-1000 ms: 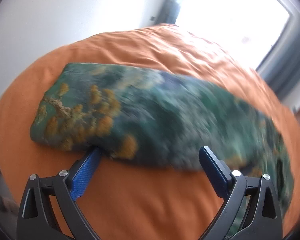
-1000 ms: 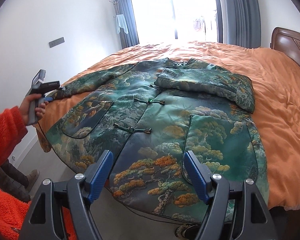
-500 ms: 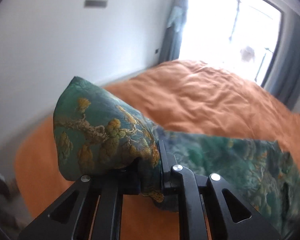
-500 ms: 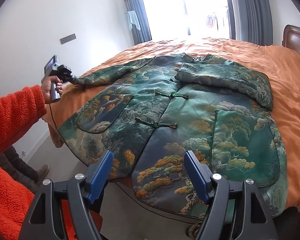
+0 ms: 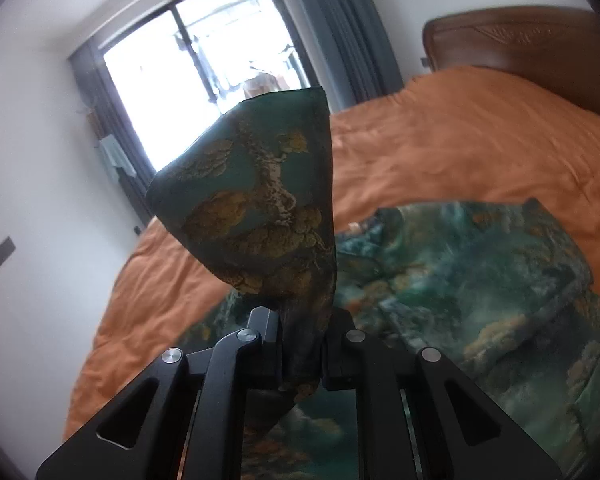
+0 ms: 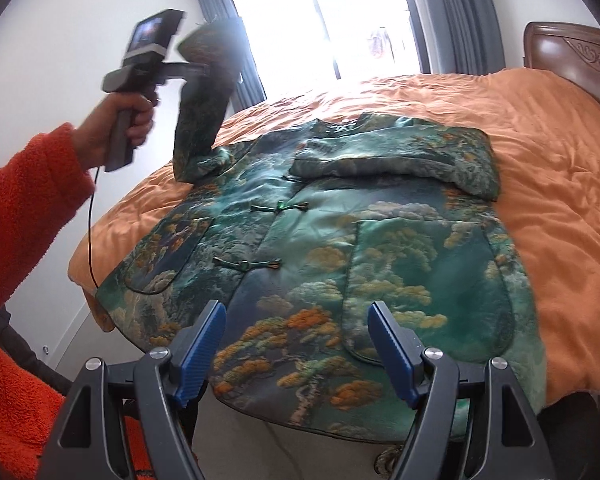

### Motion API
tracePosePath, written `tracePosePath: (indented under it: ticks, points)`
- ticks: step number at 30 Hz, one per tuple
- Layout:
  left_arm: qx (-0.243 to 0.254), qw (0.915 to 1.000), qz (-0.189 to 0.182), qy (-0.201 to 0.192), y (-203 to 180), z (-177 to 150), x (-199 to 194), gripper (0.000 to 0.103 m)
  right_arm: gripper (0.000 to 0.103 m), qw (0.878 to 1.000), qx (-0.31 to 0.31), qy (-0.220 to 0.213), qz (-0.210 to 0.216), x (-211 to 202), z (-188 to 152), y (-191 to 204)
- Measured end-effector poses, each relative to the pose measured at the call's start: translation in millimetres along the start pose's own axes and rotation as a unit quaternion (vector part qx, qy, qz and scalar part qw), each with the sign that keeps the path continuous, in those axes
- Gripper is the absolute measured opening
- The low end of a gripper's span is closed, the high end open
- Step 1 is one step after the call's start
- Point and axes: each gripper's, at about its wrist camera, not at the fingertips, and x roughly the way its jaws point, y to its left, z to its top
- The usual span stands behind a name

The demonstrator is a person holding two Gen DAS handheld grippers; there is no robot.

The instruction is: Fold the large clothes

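Observation:
A green brocade jacket with gold tree patterns lies front up on the orange bed. Its right sleeve is folded across the chest. My left gripper is shut on the cuff of the left sleeve and holds it lifted high above the bed; the same gripper shows in the right wrist view with the sleeve hanging from it. My right gripper is open and empty, hovering just in front of the jacket's hem.
A bright window with grey curtains is behind the bed. A dark wooden headboard stands at the right. White wall is on the left. The person's red sleeve is at the left, and floor shows below the bed edge.
My left gripper shut on the sleeve cuff, then lifted it from the bed and swung it up and toward the jacket body. My right gripper stayed open near the hem.

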Motion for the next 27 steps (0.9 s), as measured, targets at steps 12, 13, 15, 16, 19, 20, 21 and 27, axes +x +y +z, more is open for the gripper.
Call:
tracePosePath:
  ticks: [12, 13, 15, 16, 19, 20, 21, 27]
  points:
    - [0.043, 0.9905, -0.098, 0.086, -67, -104, -10, 0.074, 0.075, 0.999, 0.015, 0.014, -0.040, -6, 26, -38]
    - [0.031, 0.9905, -0.102, 0.086, -59, -111, -19, 0.074, 0.075, 0.999, 0.025, 0.024, -0.027, -1, 37, -41]
    - [0.008, 0.9904, -0.106, 0.089, -39, -121, -33, 0.075, 0.075, 0.997, 0.057, 0.049, 0.021, 16, 64, -48]
    - [-0.005, 0.9905, -0.105, 0.089, -28, -127, -41, 0.076, 0.075, 0.995, 0.071, 0.056, 0.046, 25, 78, -49]
    - [-0.040, 0.9912, -0.089, 0.089, 2, -137, -54, 0.078, 0.075, 0.984, 0.119, 0.073, 0.111, 70, 127, -52]
    - [-0.049, 0.9914, -0.082, 0.089, 8, -141, -58, 0.078, 0.075, 0.981, 0.136, 0.069, 0.123, 87, 142, -54]
    - [-0.056, 0.9917, -0.075, 0.088, 15, -144, -61, 0.078, 0.075, 0.979, 0.147, 0.066, 0.127, 110, 157, -56]
    - [-0.101, 0.9888, -0.059, 0.093, 44, -169, -74, 0.078, 0.074, 0.958, 0.226, 0.144, 0.096, 250, 200, -77]
